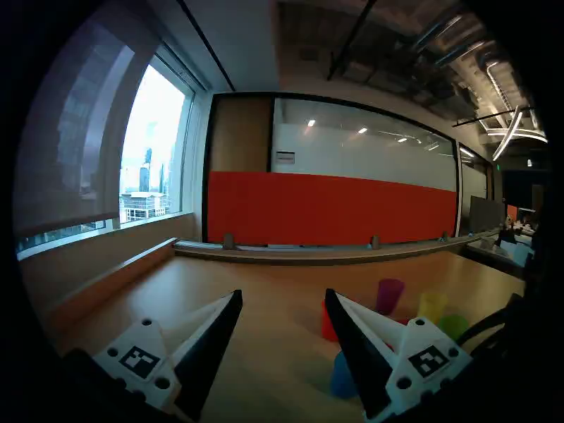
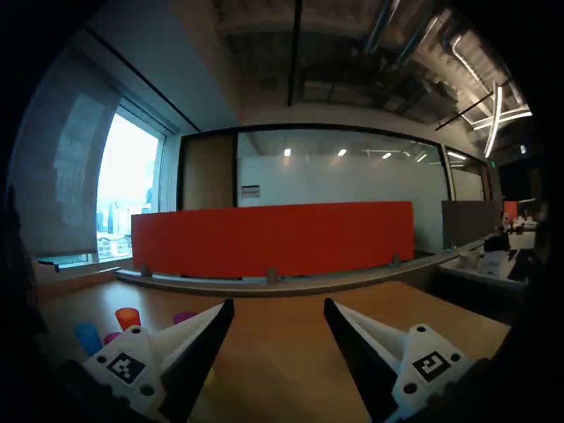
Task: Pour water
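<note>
Right gripper (image 2: 278, 303) hangs spread above the table (image 2: 282, 366).

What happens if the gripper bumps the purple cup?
The purple cup looks like see-through plastic, so it is probably light and would likely slide on the smooth wooden table. It stands upright and seems narrower at the bottom, so a bump near the rim might tip it.

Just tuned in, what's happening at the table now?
A person holds the left gripper and right gripper above the table, both with jaws open and empty. A purple cup, a yellow cup and other coloured cups stand on it. Nothing is gripped or poured yet.
</note>
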A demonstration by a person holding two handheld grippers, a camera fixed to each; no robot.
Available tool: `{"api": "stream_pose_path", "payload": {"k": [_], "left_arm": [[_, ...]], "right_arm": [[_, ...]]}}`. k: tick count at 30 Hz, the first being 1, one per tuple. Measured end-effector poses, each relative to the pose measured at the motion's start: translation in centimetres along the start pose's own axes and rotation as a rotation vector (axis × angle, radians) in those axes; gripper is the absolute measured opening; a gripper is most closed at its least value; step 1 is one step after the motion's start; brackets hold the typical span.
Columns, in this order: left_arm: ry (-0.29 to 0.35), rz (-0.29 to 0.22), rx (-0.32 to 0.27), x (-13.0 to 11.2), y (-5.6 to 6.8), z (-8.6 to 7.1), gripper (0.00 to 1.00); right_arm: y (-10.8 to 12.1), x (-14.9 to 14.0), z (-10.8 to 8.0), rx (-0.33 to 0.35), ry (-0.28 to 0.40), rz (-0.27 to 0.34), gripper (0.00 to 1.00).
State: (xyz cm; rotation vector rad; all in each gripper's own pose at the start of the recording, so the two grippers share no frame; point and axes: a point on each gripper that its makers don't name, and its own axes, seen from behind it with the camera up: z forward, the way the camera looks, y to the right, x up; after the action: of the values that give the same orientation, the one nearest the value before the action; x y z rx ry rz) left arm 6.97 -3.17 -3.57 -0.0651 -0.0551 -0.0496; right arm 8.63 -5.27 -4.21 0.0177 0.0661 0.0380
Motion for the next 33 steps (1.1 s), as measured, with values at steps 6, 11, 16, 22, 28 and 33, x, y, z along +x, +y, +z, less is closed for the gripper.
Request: {"api": "stream_pose_path", "payload": {"k": [6,11,16,22,28,33], "left_arm": [[0.025,0.026,0.018,0.9,-0.4,0.0,0.86],[0.046,0.046,0.028,1.5,-0.3,0.0,0.86],[0.077,0.057,0.035,2.5,-0.2,0.0,0.86],[0.110,0.050,0.041,2.9,0.0,0.1,0.86],[0.120,0.041,0.030,2.1,0.7,0.2,0.86],[0.124,0.043,0.033,1.1,0.6,0.4,0.86]], "right_arm": [[0.1,0.4,0.1,-0.012,0.003,-0.007,0.99],[-0.1,0.4,0.4,-0.005,-0.017,-0.006,0.99],[0.1,0.5,0.6,-0.012,-0.029,-0.005,0.99],[0.4,0.5,0.5,-0.026,-0.043,-0.019,0.99],[0.7,0.1,0.5,-0.040,-0.065,-0.016,0.99],[0.9,0.4,0.6,-0.050,-0.075,-0.015,0.99]]}}
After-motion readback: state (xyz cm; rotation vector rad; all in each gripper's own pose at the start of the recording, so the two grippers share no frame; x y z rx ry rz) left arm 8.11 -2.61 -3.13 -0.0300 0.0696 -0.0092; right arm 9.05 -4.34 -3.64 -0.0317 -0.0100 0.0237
